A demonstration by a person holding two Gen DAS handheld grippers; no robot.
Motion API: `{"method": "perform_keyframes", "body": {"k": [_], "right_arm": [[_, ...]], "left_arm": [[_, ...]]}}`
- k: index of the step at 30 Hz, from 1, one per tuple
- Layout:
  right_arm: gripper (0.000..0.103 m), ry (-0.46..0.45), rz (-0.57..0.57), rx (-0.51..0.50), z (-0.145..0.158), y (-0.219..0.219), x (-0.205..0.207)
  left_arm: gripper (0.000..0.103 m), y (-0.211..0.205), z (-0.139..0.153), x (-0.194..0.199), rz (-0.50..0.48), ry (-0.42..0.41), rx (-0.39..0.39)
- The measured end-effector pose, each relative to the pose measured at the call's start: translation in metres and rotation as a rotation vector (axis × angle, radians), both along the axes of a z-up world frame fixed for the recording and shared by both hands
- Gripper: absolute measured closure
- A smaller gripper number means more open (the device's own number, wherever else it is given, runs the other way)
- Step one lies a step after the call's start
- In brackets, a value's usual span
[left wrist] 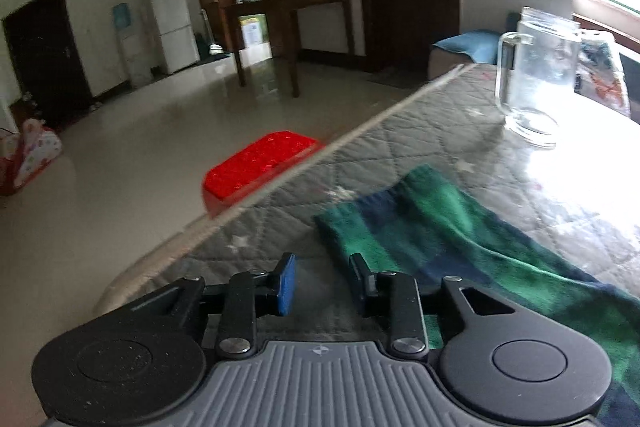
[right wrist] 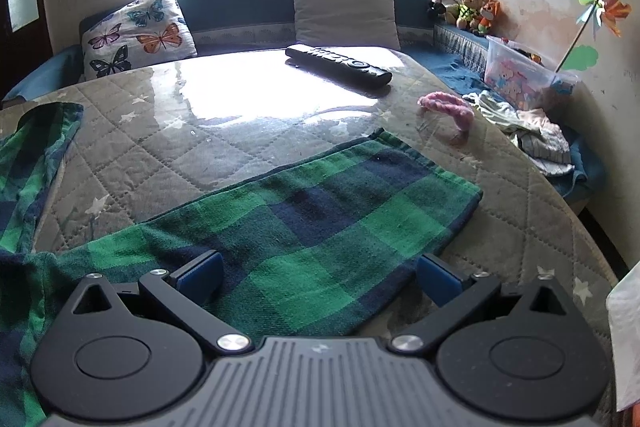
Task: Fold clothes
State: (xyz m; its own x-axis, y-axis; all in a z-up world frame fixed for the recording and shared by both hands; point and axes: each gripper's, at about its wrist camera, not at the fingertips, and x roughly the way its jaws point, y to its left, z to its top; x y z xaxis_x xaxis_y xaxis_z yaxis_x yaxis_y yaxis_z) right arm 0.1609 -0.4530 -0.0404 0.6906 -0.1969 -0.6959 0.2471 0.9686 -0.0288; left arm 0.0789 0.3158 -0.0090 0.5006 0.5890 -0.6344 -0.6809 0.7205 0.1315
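Now my right gripper [right wrist: 318, 277] spread wide over plaid garment [right wrist: 320, 211]; left gripper [left wrist: 322, 281] half-open, empty, at sleeve edge. Pinch 1 layer cleanly.

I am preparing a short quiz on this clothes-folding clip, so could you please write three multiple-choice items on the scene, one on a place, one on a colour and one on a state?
1. Where does the remote control lie?
A. on the table, beyond the garment
B. on the floor
C. on the windowsill

2. What colours is the plaid garment?
A. red and white
B. green and dark blue
C. yellow and grey

3. How do the fingers of the right gripper stand?
A. shut on the garment
B. shut on the remote
C. spread wide, holding nothing

Answers:
1 A: it rests on the glossy table top, farther off than the cloth.
2 B: green and navy checks show in both views.
3 C: the blue pads sit far apart over the cloth.
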Motion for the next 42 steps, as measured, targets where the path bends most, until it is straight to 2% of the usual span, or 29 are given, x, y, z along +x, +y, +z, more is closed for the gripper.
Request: {"method": "perform_keyframes", "body": {"k": [2,5,8,12,17,19,24,27,33,35,39,42], "right_arm": [[0.000,0.000,0.002,0.001,0.000,0.000,0.000],[0.000,0.005,0.020,-0.029,0.003,0.004,-0.001],[0.000,0.007,0.047,-0.070,0.007,0.012,-0.004],[0.000,-0.004,0.119,-0.069,0.016,0.028,-0.013],[0.000,-0.018,0.282,-0.067,0.028,0.066,-0.026],[0.000,-0.026,0.358,-0.071,0.033,0.085,-0.032],[0.000,-0.051,0.553,-0.073,0.041,0.138,-0.047],[0.000,-0.059,0.656,-0.076,0.043,0.166,-0.056],[0.000,-0.055,0.834,-0.081,0.034,0.217,-0.076],[0.000,-0.038,0.876,-0.097,0.027,0.228,-0.084],[0.000,-0.023,0.947,-0.150,0.014,0.244,-0.103],[0.000,-0.022,0.996,-0.159,0.015,0.246,-0.114]], "left_arm": [[0.067,-0.008,0.006,-0.002,-0.022,-0.008,0.005],[0.056,-0.031,0.014,-0.004,-0.103,-0.026,0.004],[0.052,-0.066,0.020,-0.004,-0.217,-0.031,0.002],[0.046,-0.117,0.027,-0.001,-0.371,-0.035,-0.010],[0.042,-0.178,0.027,0.000,-0.567,-0.038,0.000],[0.034,-0.199,0.022,-0.001,-0.629,-0.030,0.017],[0.034,-0.251,0.010,-0.002,-0.782,-0.009,0.059],[0.034,-0.262,0.001,-0.006,-0.826,0.007,0.055],[0.033,-0.276,-0.014,-0.029,-0.945,0.027,0.123],[0.033,-0.281,-0.015,-0.038,-0.976,0.020,0.155],[0.033,-0.285,-0.017,-0.056,-1.047,0.017,0.171],[0.033,-0.291,-0.015,-0.065,-1.107,0.025,0.206]]}}
